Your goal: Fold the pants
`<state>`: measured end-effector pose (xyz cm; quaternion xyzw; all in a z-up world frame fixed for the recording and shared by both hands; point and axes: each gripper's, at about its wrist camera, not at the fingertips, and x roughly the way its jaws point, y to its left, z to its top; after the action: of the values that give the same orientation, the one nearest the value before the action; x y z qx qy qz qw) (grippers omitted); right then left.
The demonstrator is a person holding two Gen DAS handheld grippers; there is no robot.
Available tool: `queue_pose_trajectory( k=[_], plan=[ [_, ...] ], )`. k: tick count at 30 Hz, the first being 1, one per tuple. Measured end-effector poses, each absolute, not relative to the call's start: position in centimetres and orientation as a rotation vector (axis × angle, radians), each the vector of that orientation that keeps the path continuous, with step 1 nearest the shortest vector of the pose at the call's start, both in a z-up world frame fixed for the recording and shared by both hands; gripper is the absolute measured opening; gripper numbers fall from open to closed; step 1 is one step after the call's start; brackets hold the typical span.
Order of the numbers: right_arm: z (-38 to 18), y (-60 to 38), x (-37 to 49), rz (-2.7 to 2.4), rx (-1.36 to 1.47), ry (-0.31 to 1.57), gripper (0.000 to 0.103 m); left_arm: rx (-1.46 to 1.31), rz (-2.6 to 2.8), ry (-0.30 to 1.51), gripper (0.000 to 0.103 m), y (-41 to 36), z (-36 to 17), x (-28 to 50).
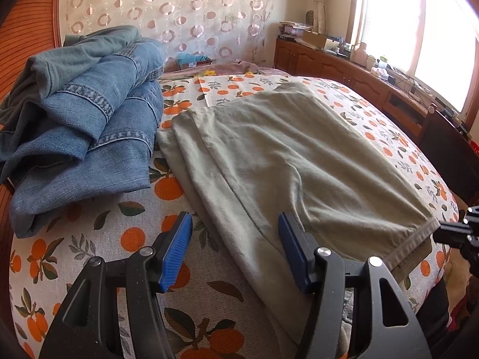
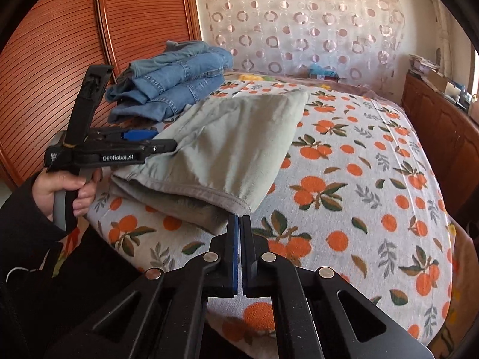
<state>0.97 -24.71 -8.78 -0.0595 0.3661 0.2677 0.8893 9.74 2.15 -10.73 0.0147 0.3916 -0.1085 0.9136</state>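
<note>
My right tongs are pressed together on the hem corner of the pale green pants, which lie folded on the orange-print bed. My left tongs stand spread over the pants' near edge, pinching nothing. Beyond them, a stack of folded jeans sits beside the pants.

Home bedroom, bed with orange-print cover, patterned curtain, wooden cabinets
</note>
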Motion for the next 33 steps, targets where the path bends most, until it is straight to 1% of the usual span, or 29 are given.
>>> queue_pose_trajectory(
  k=[6, 11, 15, 18, 20, 22, 27, 33],
  plan=[
    [-9.3, -25.1, 0.8, 0.564, -0.099, 0.787, 0.000, 0.029, -0.218, 0.806, 0.061, 2.2, -10.8, 9.7],
    [-8.9, -25.3, 1.0, 0.550, -0.079, 0.767, 0.000, 0.037, -0.198, 0.784, 0.061, 2.2, -10.5, 9.2],
    [-8.8, -25.3, 1.7, 0.525, -0.071, 0.762, 0.004, 0.038, -0.193, 0.773, 0.061, 2.3, -10.0, 8.0],
    [-8.5, -25.1, 2.0, 0.507, -0.060, 0.741, 0.014, 0.017, -0.199, 0.780, 0.061, 2.7, -9.9, 6.7],
    [-8.3, -24.9, 2.5, 0.497, -0.050, 0.727, 0.032, -0.003, -0.202, 0.787, 0.061, 2.9, -9.9, 5.9],
    [-8.1, -24.6, 3.0, 0.493, -0.038, 0.719, 0.040, -0.021, -0.204, 0.791, 0.061, 3.1, -9.8, 5.3],
    [-8.3, -23.3, 4.1, 0.507, -0.028, 0.718, 0.042, -0.006, -0.209, 0.807, 0.061, 2.8, -10.0, 4.2],
    [-10.1, -22.9, 5.2, 0.484, -0.024, 0.771, 0.044, -0.023, -0.215, 0.833, 0.061, 2.8, -10.7, 3.4]
  ],
)
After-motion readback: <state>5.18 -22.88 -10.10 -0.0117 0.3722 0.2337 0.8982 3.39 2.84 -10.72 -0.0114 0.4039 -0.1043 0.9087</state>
